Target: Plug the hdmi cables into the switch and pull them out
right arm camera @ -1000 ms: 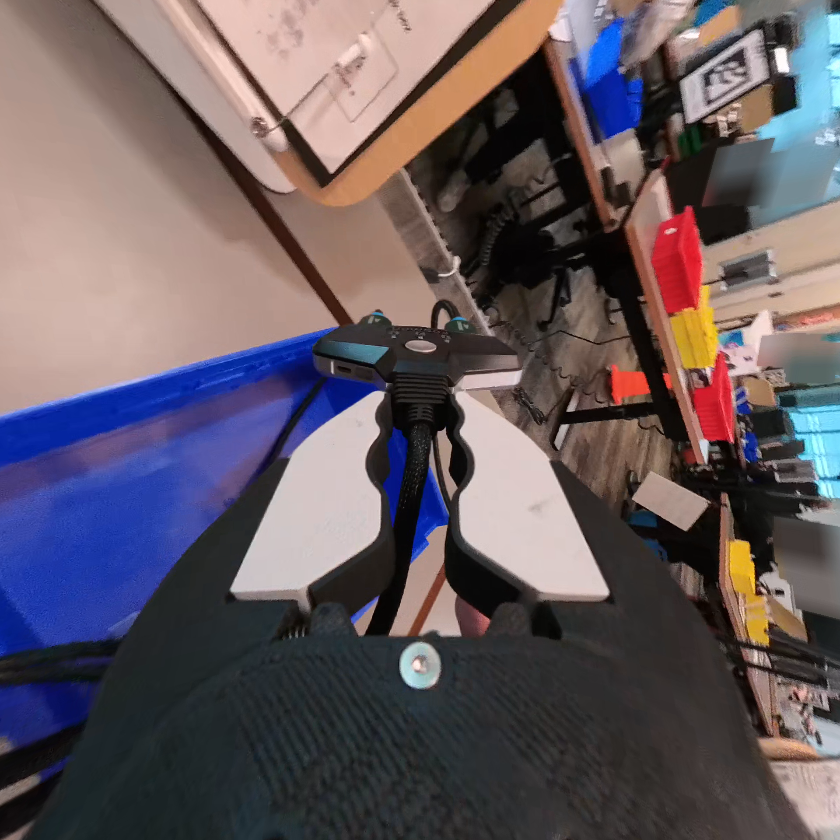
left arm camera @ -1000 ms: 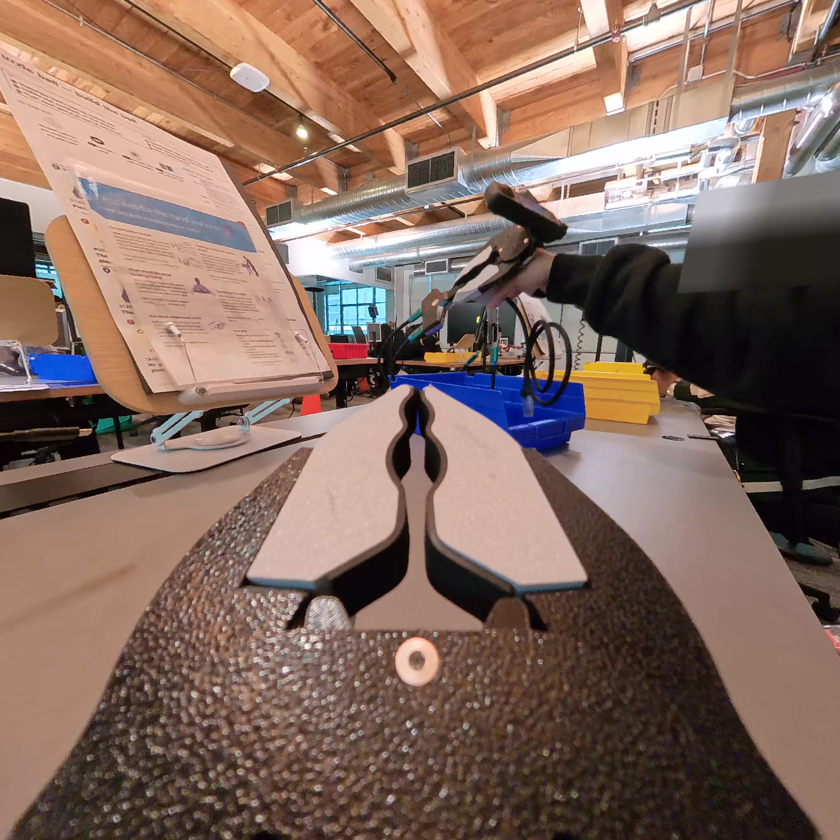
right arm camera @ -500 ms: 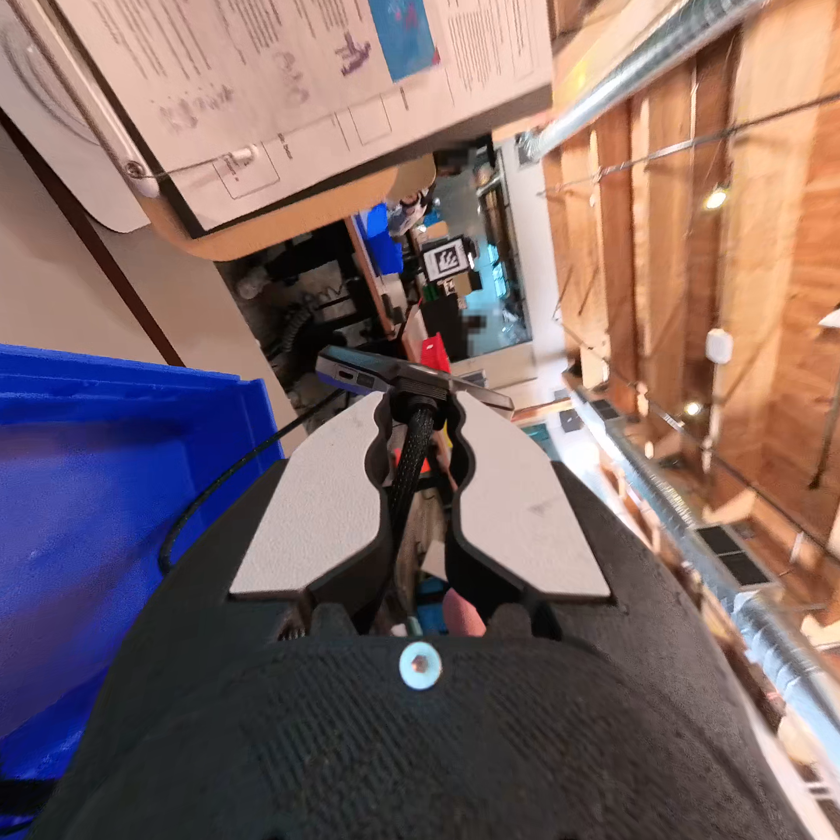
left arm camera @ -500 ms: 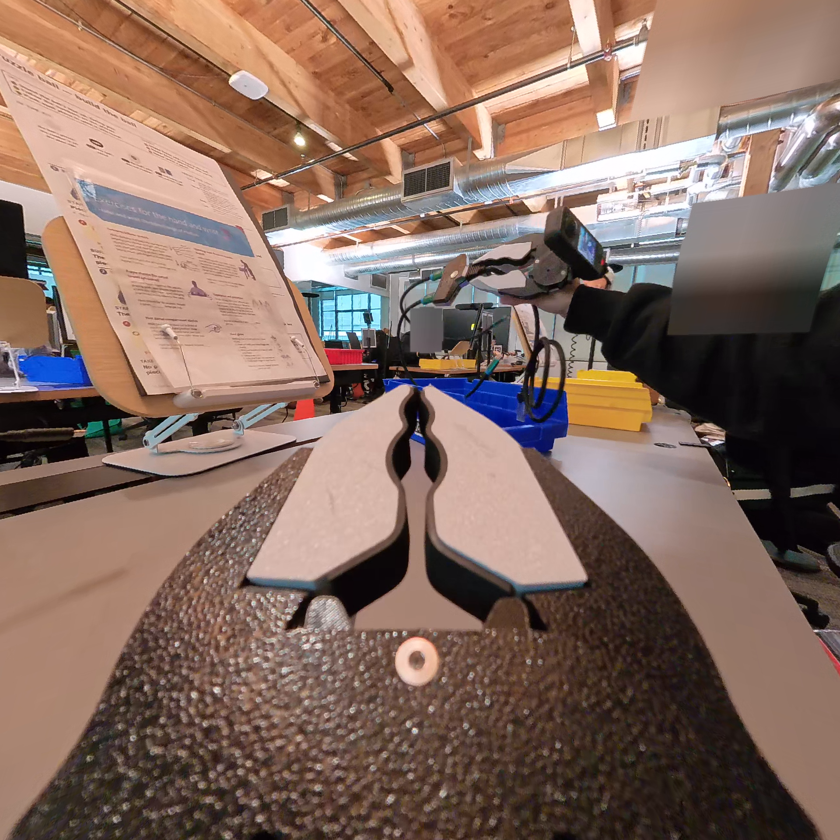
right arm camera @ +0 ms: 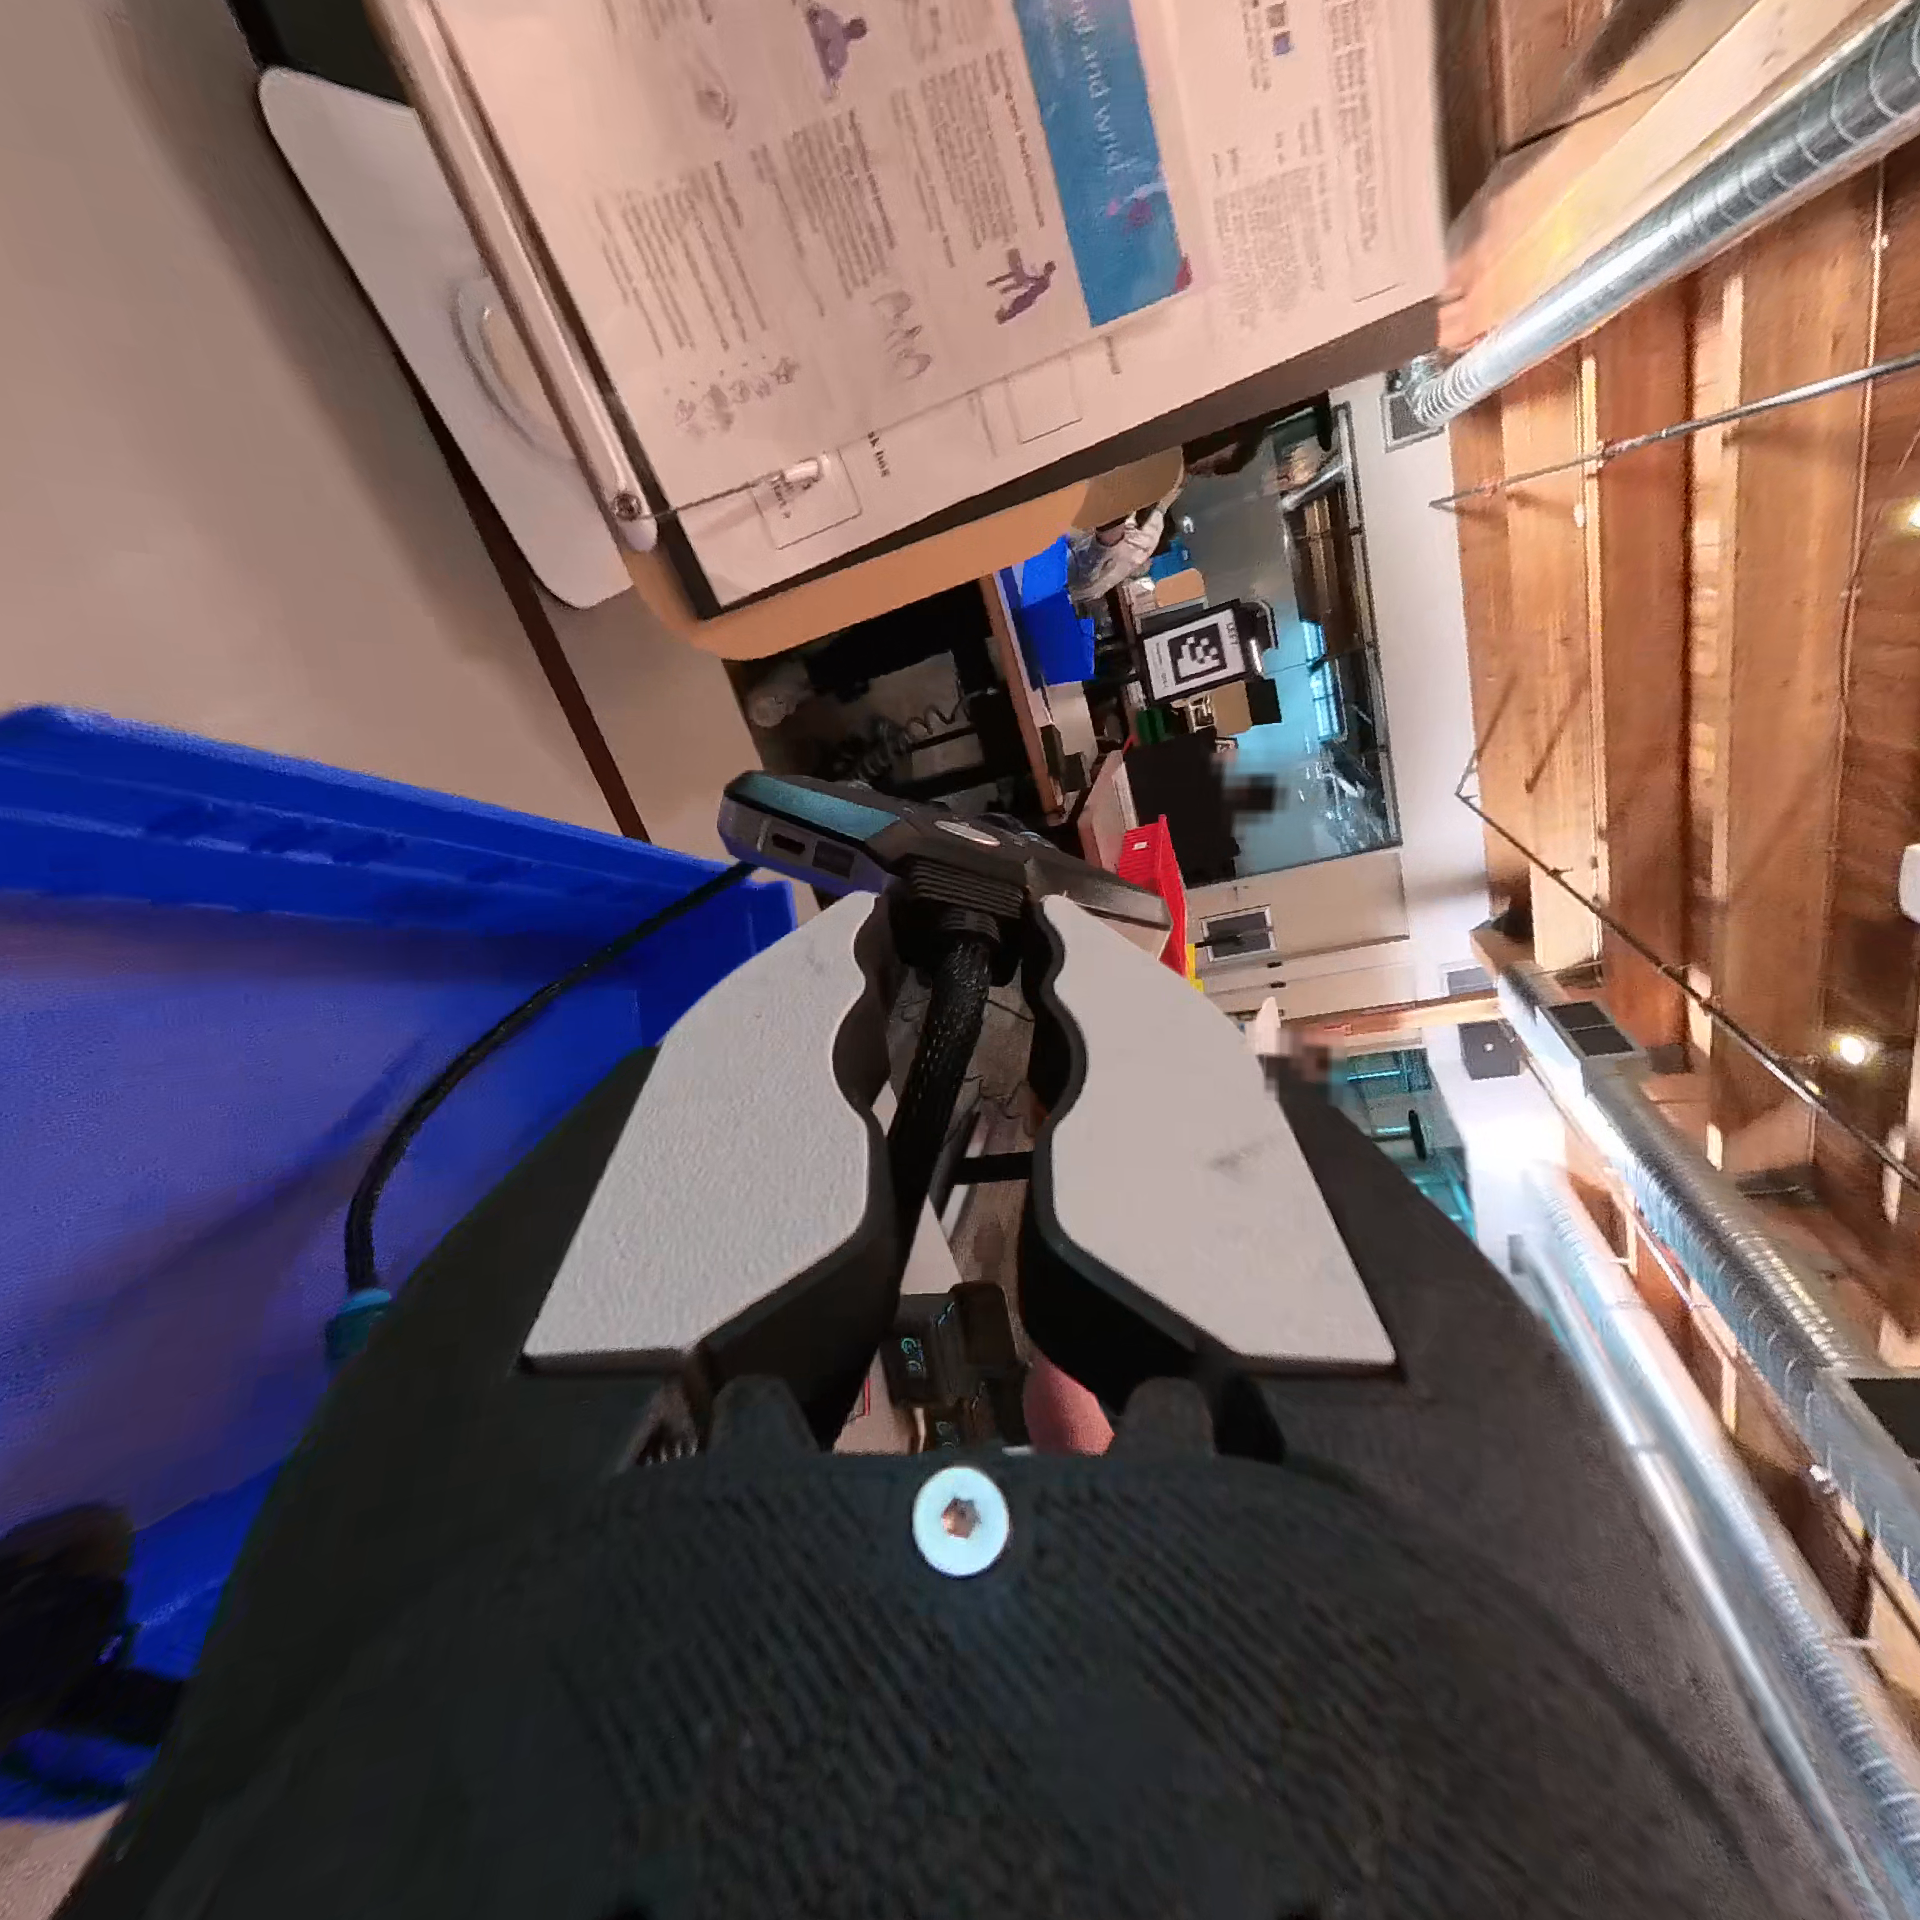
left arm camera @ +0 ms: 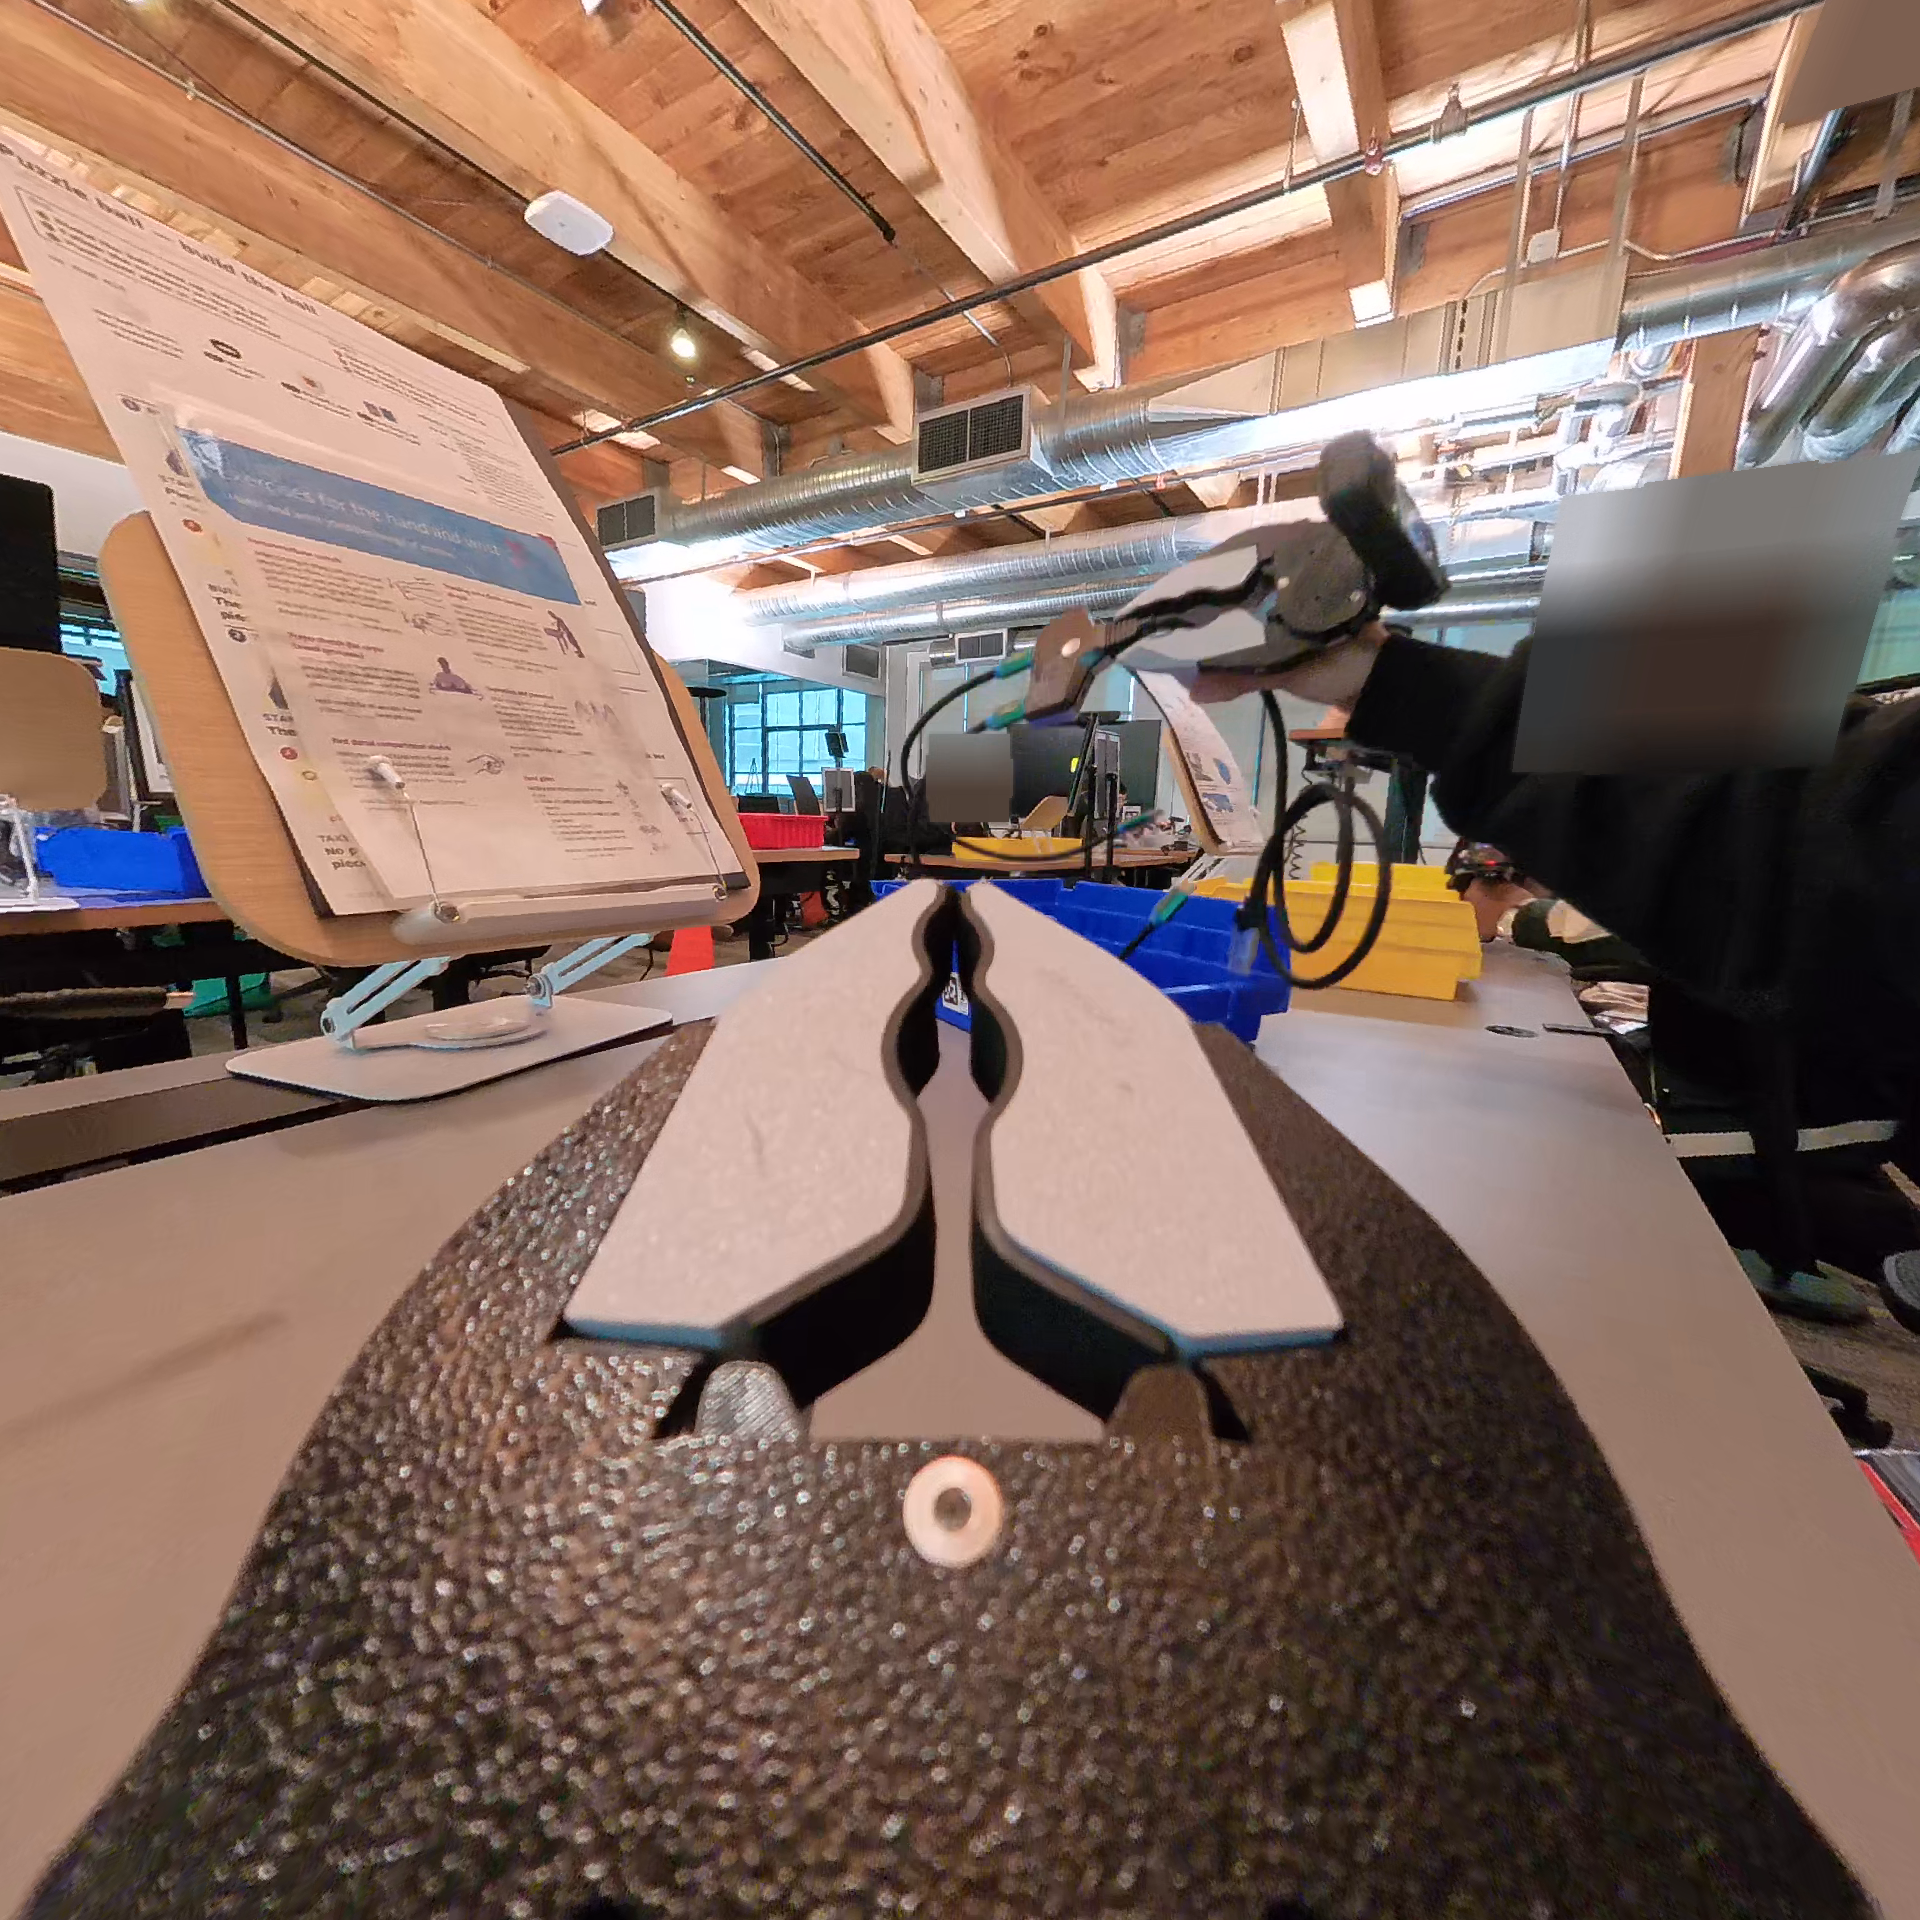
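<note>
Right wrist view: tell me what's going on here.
The right gripper is shut on the ribbed black plug collar of a small black HDMI switch, holding it in the air above the blue plastic bin. Thin black cables dangle from it. The left gripper is shut, empty, low over the grey table.

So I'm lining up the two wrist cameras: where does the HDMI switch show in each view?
Left wrist view: the HDMI switch is upper right of centre, held in the air at the tip of the right tool, cables hanging below.
Right wrist view: the switch sits just above centre, at the tool's fingertips.
Shared landmark: the blue bin.
</note>
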The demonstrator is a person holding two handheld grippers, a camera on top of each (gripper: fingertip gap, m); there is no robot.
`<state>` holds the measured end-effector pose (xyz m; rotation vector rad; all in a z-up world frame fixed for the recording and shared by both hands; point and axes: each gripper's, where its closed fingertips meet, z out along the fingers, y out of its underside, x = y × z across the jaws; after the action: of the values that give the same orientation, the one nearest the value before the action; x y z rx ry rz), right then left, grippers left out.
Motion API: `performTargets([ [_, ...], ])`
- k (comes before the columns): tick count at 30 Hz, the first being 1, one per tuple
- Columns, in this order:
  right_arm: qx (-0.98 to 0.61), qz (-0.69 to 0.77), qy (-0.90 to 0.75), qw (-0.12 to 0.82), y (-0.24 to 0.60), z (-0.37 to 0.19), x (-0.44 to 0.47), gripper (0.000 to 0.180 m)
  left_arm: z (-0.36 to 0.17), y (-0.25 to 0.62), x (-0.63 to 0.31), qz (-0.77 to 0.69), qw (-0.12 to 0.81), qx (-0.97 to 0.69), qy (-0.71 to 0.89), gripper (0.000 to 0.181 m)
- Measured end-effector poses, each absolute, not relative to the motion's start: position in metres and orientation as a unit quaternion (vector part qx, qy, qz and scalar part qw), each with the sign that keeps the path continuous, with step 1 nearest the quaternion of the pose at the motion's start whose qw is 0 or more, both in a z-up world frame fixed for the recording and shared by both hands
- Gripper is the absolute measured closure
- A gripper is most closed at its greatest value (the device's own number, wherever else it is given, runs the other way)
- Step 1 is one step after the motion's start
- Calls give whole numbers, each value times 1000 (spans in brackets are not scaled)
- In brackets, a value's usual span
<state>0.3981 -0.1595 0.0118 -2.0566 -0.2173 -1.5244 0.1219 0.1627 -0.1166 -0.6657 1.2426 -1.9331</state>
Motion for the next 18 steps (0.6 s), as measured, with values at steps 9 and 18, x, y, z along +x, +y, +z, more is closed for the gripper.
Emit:
performTargets([
  [9, -807, -503, -20, 308, -155, 26, 376, 156, -116, 164, 122, -755, 365, -261, 478, 181],
  [18, -845, -425, 94, 309, -173, 1, 435, 156, -115, 167, 122, -757, 366, -265, 471, 181],
])
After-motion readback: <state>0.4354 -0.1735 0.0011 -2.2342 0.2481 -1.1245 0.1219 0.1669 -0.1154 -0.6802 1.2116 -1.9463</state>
